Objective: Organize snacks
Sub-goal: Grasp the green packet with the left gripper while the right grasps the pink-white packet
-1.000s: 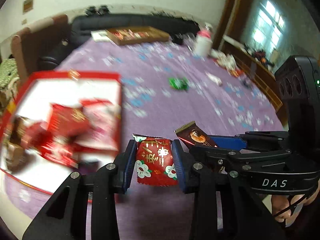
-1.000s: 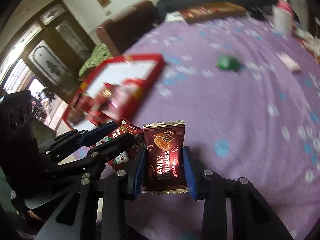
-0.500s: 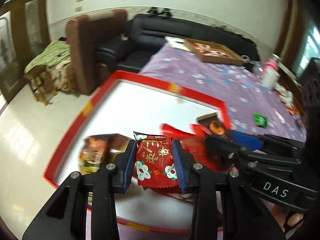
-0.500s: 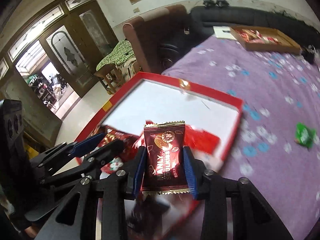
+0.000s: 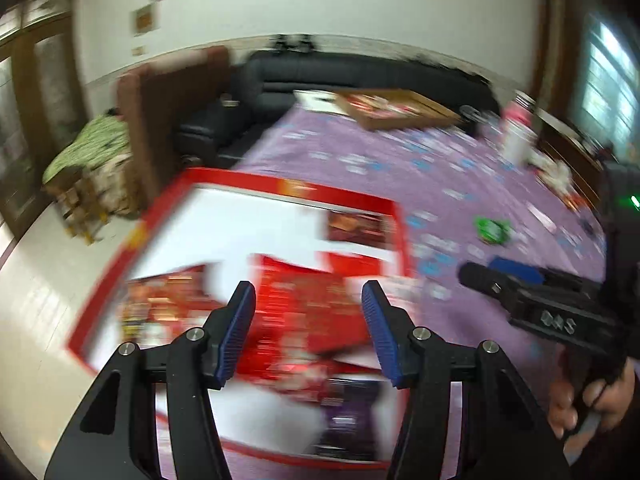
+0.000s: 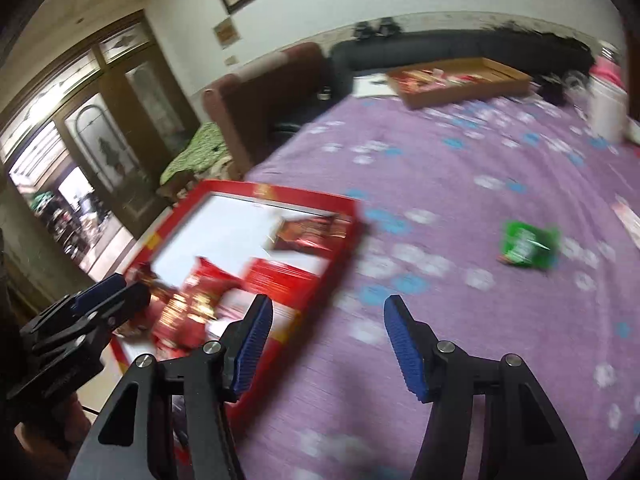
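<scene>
Now both tools stand released over a purple cloth-covered table (image 6: 460, 184) dotted with white and blue flowers. Seen from the left wrist, the left gripper (image 5: 308, 332), black with ribbed blue pads, has just been opening, nothing between its jaws; it hangs above the shallow red-rimmed cardboard box with a white floor (image 5: 256, 228), where blurred red foil snack packets (image 5: 304, 312) lie heaped and a dark brown packet (image 5: 356, 228) sits at the far right corner. Only this view shows a hand (image 5: 588, 404) gripping the other tool's handle.

From the right wrist, the right gripper (image 6: 328, 340) has likewise just been opening, empty, over the box's right edge. A crinkled green wrapper (image 6: 528, 246) lies alone on the cloth, well apart. Beyond stands a flat brown wooden tray (image 6: 460, 80) of sweets. Motion blur leaves all lettering unreadable.
</scene>
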`<state>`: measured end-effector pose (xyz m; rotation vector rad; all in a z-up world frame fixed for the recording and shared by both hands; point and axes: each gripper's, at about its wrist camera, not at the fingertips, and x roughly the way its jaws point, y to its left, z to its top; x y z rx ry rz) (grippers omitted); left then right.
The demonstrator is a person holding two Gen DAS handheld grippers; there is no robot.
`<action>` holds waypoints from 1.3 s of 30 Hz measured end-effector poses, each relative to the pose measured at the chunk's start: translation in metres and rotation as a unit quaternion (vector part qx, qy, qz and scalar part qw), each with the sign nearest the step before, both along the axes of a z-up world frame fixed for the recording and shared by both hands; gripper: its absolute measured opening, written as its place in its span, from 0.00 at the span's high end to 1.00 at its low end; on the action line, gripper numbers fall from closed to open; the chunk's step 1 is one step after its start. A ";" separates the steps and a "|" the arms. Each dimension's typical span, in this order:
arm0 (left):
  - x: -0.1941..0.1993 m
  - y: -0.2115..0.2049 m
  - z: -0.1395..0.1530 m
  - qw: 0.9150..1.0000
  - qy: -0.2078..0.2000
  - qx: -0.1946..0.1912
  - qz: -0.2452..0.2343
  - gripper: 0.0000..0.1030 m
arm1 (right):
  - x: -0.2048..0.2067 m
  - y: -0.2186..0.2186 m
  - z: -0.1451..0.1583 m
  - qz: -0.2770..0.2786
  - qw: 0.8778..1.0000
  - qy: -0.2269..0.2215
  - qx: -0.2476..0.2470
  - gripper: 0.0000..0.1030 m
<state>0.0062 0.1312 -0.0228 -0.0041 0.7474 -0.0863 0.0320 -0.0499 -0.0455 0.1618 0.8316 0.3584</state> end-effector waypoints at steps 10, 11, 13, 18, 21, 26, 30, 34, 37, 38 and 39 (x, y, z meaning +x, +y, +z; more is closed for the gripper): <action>0.049 -0.107 -0.003 0.993 0.065 -0.012 -0.096 0.40 | 0.020 -0.149 -0.002 -0.111 0.992 0.018 -0.061 0.39; 0.055 -0.117 -0.003 0.992 0.069 -0.018 -0.100 0.40 | 0.028 -0.167 -0.001 -0.119 0.990 0.021 -0.072 0.39; 0.071 -0.137 -0.005 0.991 0.080 -0.015 -0.104 0.40 | 0.037 -0.189 0.001 -0.130 0.988 0.023 -0.080 0.39; 0.105 -0.190 -0.020 0.989 0.096 0.022 -0.107 0.40 | 0.069 -0.238 0.003 -0.146 0.985 0.021 -0.093 0.36; 0.119 -0.211 -0.029 0.989 0.098 0.027 -0.105 0.40 | 0.086 -0.247 0.000 -0.137 0.985 0.021 -0.106 0.34; 0.137 -0.229 -0.041 0.990 0.101 0.043 -0.093 0.40 | 0.117 -0.243 -0.016 -0.120 0.981 0.040 -0.150 0.29; 0.147 -0.239 -0.058 0.985 0.130 0.051 -0.100 0.38 | 0.131 -0.245 -0.030 -0.120 0.978 0.065 -0.157 0.26; 0.150 -0.236 -0.062 0.988 0.114 0.035 -0.097 0.27 | 0.126 -0.243 -0.031 -0.123 0.976 0.065 -0.167 0.34; 0.150 -0.235 -0.061 0.988 0.105 0.035 -0.111 0.31 | 0.123 -0.247 -0.028 -0.140 0.973 0.073 -0.169 0.55; 0.149 -0.233 -0.060 0.988 0.099 0.036 -0.114 0.41 | 0.122 -0.248 -0.028 -0.141 0.973 0.077 -0.166 0.57; 0.149 -0.231 -0.059 0.988 0.098 0.032 -0.119 0.46 | 0.122 -0.249 -0.028 -0.140 0.973 0.078 -0.167 0.57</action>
